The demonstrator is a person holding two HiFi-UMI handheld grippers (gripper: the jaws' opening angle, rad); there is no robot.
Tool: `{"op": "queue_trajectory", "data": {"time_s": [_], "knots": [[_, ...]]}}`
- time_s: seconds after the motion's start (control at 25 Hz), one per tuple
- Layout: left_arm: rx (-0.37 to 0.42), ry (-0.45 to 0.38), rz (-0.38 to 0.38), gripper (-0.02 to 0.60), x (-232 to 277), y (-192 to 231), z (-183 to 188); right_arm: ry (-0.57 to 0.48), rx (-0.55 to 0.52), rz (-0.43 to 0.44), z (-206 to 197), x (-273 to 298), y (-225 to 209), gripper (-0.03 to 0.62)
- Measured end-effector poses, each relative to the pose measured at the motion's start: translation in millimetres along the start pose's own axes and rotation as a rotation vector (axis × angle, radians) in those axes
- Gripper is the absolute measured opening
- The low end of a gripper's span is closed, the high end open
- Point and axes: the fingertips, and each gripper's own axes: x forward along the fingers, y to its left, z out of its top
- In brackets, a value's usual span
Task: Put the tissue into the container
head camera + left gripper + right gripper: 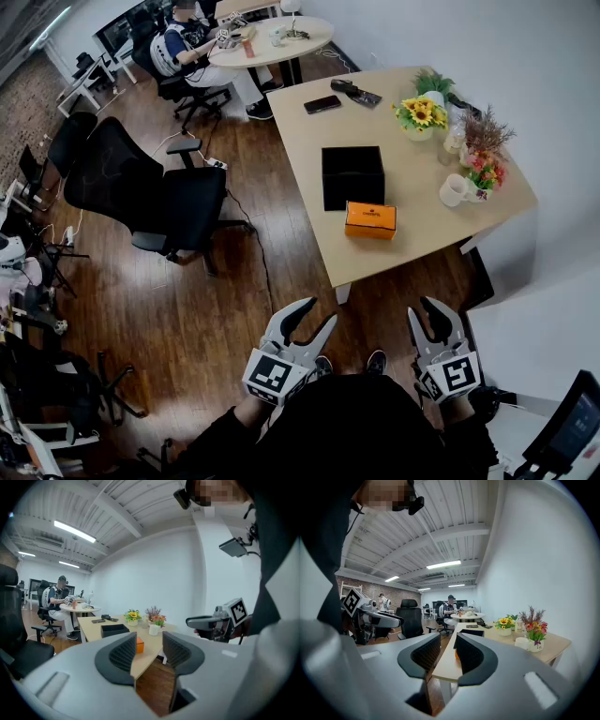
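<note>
An orange tissue box (370,219) lies near the front edge of the wooden table (422,202). Just behind it stands a black open container (352,175). Both my grippers hang low by my body, short of the table. My left gripper (317,314) has its jaws a little apart with nothing between them. My right gripper (427,311) also shows a narrow empty gap. The left gripper view (149,639) looks at the orange box (139,644) and the black container (115,630). The right gripper view (447,641) sees the container (472,633) past its jaws.
Sunflowers (419,114), a second bouquet (484,150), a white mug (456,190) and a phone (322,104) sit on the table's far half. A black office chair (150,192) stands to the left. A person (192,52) sits at a round table (272,42).
</note>
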Motion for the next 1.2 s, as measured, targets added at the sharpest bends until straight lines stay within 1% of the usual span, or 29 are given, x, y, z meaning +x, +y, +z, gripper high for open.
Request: {"op": "queue_trajectory", "data": {"time_s": [0.04, 0.08, 0.16, 0.24, 0.32, 0.36, 0.48, 0.52, 0.56, 0.64, 0.76, 0.84, 0.92, 1.0, 1.08, 1.2], "knots": [[0.022, 0.019, -0.010, 0.192, 1, 4, -2, 0.006, -0.002, -0.006, -2, 5, 1, 0.124], [0.041, 0.036, -0.018, 0.219, 2, 8, -4, 0.013, -0.005, -0.012, -4, 10, 3, 0.148], [0.066, 0.055, -0.031, 0.225, 4, 19, -8, 0.034, -0.010, -0.021, -11, 21, 4, 0.188], [0.074, 0.065, -0.039, 0.229, 8, 31, -12, 0.064, -0.015, -0.026, -17, 32, 5, 0.234], [0.066, 0.080, -0.048, 0.234, 15, 45, -17, 0.095, -0.022, -0.034, -26, 41, 1, 0.272], [0.055, 0.090, -0.054, 0.238, 21, 51, -20, 0.110, -0.025, -0.038, -30, 46, -3, 0.280], [0.022, 0.132, -0.054, 0.269, 44, 71, -28, 0.154, -0.032, -0.040, -42, 61, -24, 0.302], [0.022, 0.150, -0.044, 0.287, 53, 78, -32, 0.167, -0.039, -0.038, -45, 67, -33, 0.309], [0.026, 0.170, -0.033, 0.312, 64, 86, -35, 0.179, -0.047, -0.034, -49, 75, -42, 0.329], [0.033, 0.212, -0.014, 0.343, 84, 100, -45, 0.197, -0.062, -0.014, -55, 92, -61, 0.342], [0.025, 0.288, -0.009, 0.362, 116, 111, -63, 0.226, -0.073, 0.035, -68, 121, -90, 0.356], [0.017, 0.358, -0.035, 0.364, 138, 111, -76, 0.259, -0.086, 0.081, -78, 142, -108, 0.373], [0.015, 0.426, -0.068, 0.364, 159, 107, -88, 0.295, -0.101, 0.146, -88, 162, -123, 0.380], [0.039, 0.477, -0.077, 0.362, 180, 106, -97, 0.327, -0.127, 0.222, -97, 181, -135, 0.380], [0.060, 0.521, -0.059, 0.362, 198, 112, -105, 0.365, -0.145, 0.303, -108, 197, -144, 0.380], [0.060, 0.595, -0.018, 0.362, 220, 126, -119, 0.427, -0.170, 0.415, -125, 216, -154, 0.380]]}}
